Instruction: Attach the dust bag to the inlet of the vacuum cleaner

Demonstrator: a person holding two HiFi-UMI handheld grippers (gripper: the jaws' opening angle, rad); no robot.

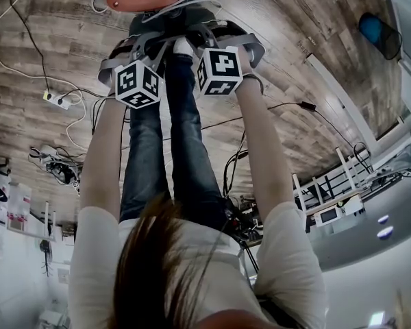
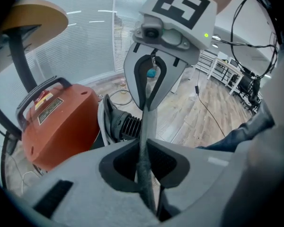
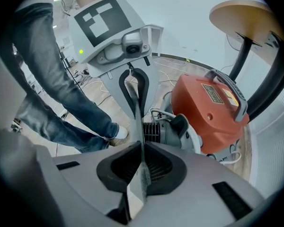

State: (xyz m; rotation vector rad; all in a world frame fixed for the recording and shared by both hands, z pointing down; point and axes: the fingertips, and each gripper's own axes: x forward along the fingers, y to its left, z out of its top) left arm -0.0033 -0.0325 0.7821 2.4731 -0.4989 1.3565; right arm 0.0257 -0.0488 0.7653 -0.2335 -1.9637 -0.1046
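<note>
**Both claws pinched on the dust bag, its seating at the inlet unclear**

The left gripper had its jaws drawn almost together, with a thin fold of the grey dust bag clamped between them. The right gripper was closed just as narrowly on the same fabric edge. Each gripper view showed the other claw facing it, with the strip of cloth stretched taut between the two.

The bag hung just beside the orange vacuum cleaner, on the far side of the person's feet. A black ribbed collar lay between the grippers and the orange body, with pale grey material bunched round it. Whether that collar sat on the inlet or only near it could not be told. In both gripper views the jaws and the stretched cloth covered part of it.

The head view added little. The two marker cubes hid the jaws, the vacuum was cut off by the far edge of the picture, and hair filled the near foreground. Grey bag cloth showed to the left and right of the cubes, draped over something dark. A round wooden tabletop rose beside the vacuum, its rim cropped. Cables trailed over the wood floor at the left.
</note>
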